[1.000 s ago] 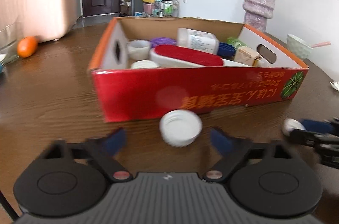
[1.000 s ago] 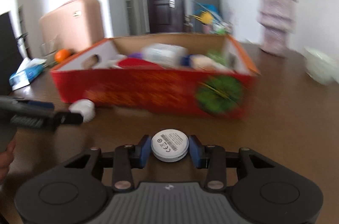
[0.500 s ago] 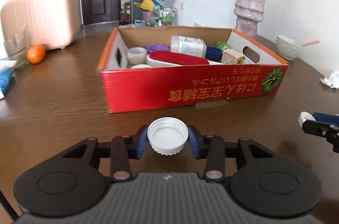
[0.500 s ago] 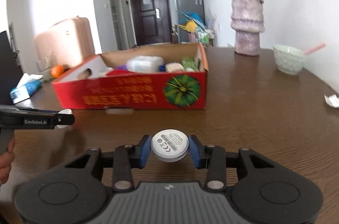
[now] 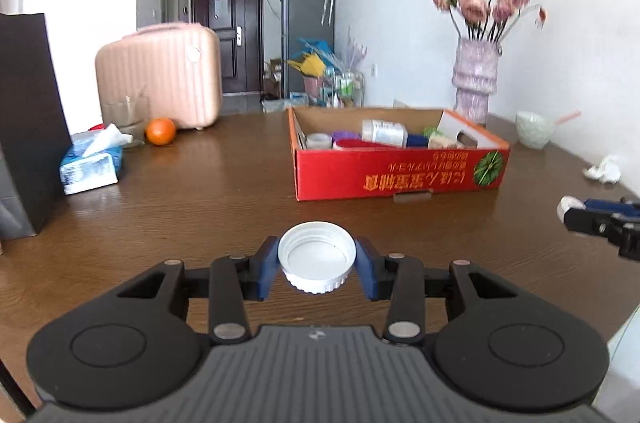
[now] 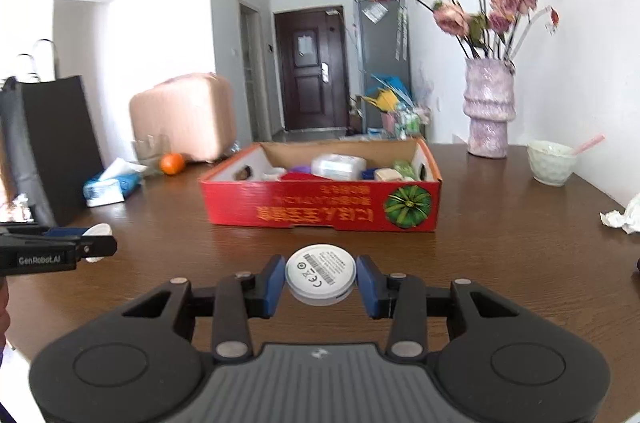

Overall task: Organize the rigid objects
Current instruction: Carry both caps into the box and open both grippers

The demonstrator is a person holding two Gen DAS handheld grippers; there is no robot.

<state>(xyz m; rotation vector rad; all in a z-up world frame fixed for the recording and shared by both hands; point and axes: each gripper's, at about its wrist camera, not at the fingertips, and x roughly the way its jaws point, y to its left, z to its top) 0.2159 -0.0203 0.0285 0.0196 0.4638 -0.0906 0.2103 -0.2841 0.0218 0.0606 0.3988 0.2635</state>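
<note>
Left gripper [image 5: 317,269] clamped on white screw cap [image 5: 317,257], open side up, held over the brown table [image 5: 200,207]; right gripper [image 6: 321,283] clamped on white round disc [image 6: 321,273], label side up. Red cardboard box [image 5: 400,179] of mixed items sits on the table at 1 o'clock in left view, 12 o'clock in right view, well apart from both grippers

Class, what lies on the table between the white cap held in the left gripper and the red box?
Nothing: in the left wrist view, only bare brown table separates the white cap from the red box.
</note>
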